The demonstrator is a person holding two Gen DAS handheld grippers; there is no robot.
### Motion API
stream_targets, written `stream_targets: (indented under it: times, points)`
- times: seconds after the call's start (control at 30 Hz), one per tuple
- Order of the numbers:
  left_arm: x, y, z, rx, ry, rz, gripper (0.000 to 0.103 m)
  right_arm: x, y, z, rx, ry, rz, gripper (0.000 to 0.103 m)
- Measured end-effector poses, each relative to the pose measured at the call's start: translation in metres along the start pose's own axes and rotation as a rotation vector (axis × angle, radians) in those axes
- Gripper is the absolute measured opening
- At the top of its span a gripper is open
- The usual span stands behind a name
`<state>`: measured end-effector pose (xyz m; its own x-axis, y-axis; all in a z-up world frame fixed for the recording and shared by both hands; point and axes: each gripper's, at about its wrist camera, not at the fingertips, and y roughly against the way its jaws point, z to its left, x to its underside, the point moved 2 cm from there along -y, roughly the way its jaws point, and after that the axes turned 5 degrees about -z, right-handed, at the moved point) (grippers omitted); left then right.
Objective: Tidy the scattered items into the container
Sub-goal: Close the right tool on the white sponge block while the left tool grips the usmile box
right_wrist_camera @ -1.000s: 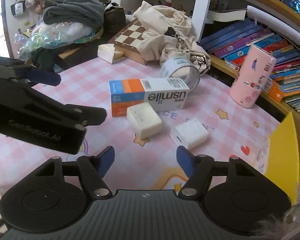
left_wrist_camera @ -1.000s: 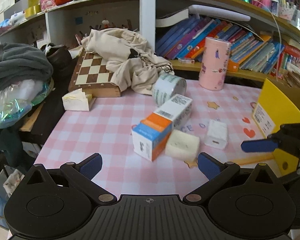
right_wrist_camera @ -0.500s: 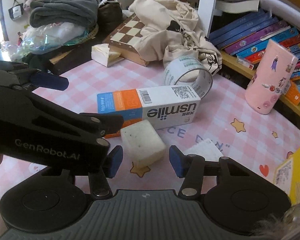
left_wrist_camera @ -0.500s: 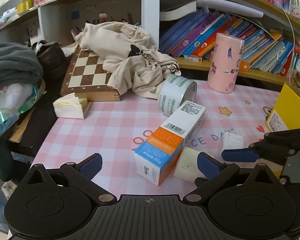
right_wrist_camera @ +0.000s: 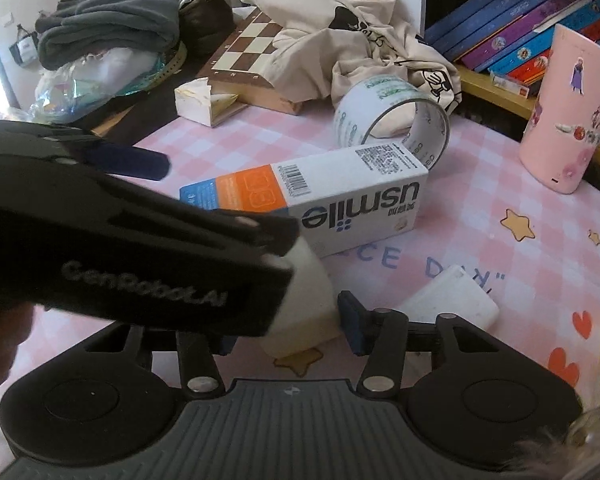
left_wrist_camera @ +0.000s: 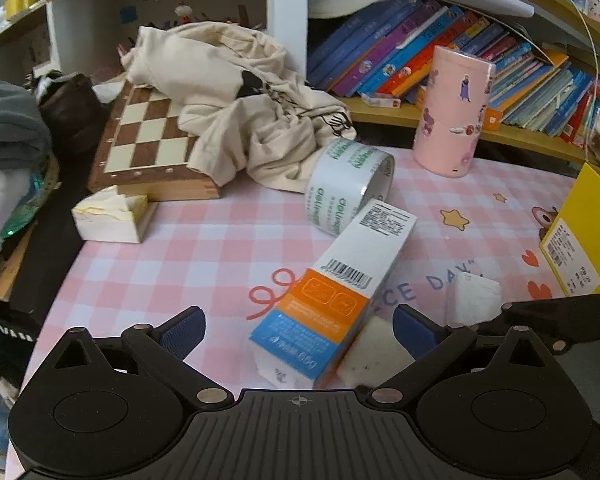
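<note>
Right gripper (right_wrist_camera: 288, 328) pads bracket the white sponge block (right_wrist_camera: 312, 280), contact unclear; left gripper (left_wrist_camera: 296, 330) is wide, straddling the usmile box (left_wrist_camera: 336, 292). Only left view shows yellow container (left_wrist_camera: 584, 232); right view shows box lettering.

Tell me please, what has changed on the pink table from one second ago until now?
The right gripper came down and narrowed around the cream foam block; a firm grip cannot be confirmed. The left gripper advanced, still open, toward the white, orange and blue usmile carton. Carton, clear tape roll and small white box stayed put.
</note>
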<state>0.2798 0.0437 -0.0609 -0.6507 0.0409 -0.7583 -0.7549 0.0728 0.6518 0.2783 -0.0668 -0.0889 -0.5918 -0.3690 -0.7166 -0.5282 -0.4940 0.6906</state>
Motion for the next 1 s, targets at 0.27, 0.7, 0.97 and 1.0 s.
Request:
stream_targets:
  times: [0.27, 0.7, 0.97, 1.0]
  points:
    - [-0.003, -0.013, -0.005, 0.035, -0.015, 0.023, 0.098, 0.004, 0.020, -0.008, -0.001, 0.003, 0.029, 0.039]
    - [-0.002, -0.043, -0.013, 0.065, -0.098, 0.071, 0.069, 0.020, 0.036, -0.013, 0.027, 0.009, 0.063, 0.038]
    - [-0.001, -0.050, -0.017, 0.093, -0.164, 0.071, 0.065, 0.020, 0.034, -0.012, 0.034, 0.022, 0.065, 0.041]
    - [-0.001, -0.051, -0.016, 0.092, -0.160, 0.071, 0.067, 0.020, 0.034, -0.012, 0.034, 0.026, 0.066, 0.041]
